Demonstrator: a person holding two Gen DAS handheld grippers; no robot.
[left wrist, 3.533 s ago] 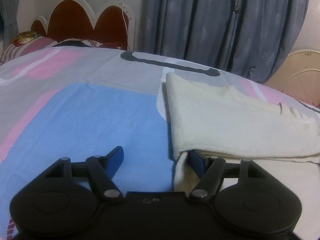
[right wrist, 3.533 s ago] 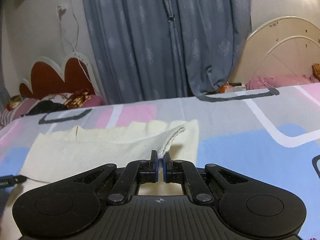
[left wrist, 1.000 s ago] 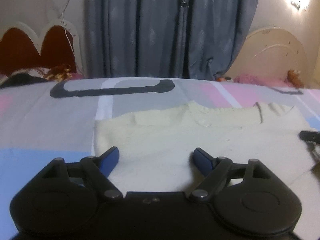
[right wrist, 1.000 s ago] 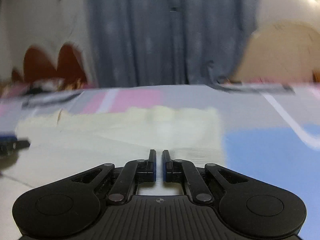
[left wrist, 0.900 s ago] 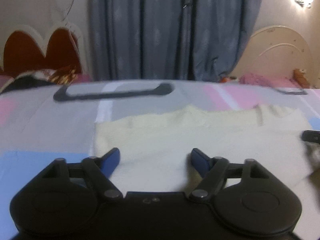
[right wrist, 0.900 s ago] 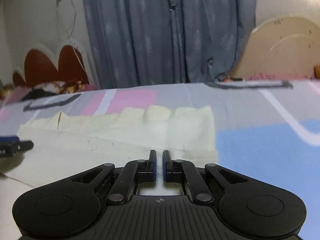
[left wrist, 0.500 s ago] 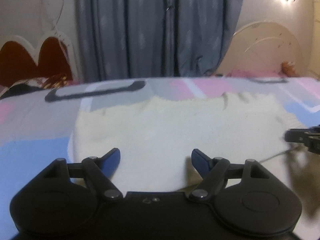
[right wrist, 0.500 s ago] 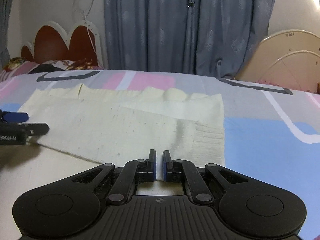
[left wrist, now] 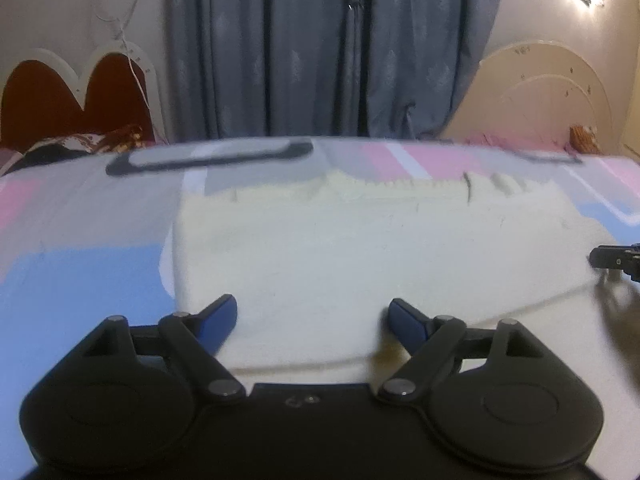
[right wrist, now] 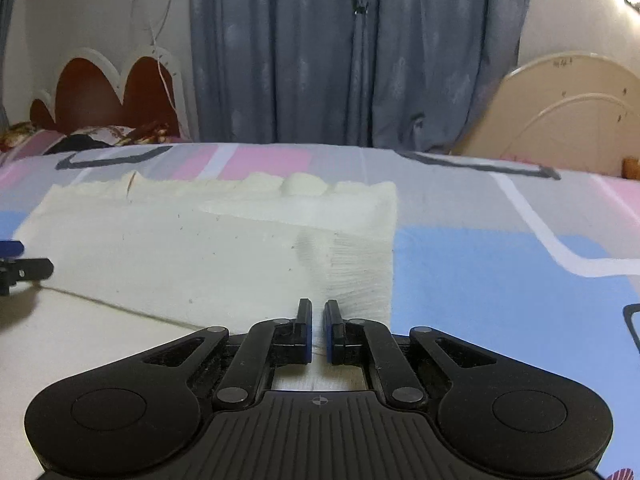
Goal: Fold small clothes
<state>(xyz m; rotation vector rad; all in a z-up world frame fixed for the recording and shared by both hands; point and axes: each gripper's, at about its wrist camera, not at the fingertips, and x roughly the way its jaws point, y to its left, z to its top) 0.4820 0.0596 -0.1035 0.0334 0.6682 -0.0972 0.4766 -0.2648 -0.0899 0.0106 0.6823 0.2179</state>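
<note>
While the cream knit garment (right wrist: 208, 252) lies folded on the bedsheet (right wrist: 500, 280), the left claw (left wrist: 312, 316) is spread wide, the right claw (right wrist: 318, 330) nearly closed, empty; another fold seems due.

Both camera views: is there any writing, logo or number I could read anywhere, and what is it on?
No readable words or numbers in either view.
Right gripper: a small crosshair mark on its body, no letters.
Left gripper: a tiny embossed mark on its body, too small to read.
Cream headboard: faint marks at its top, too blurred to read.
</note>
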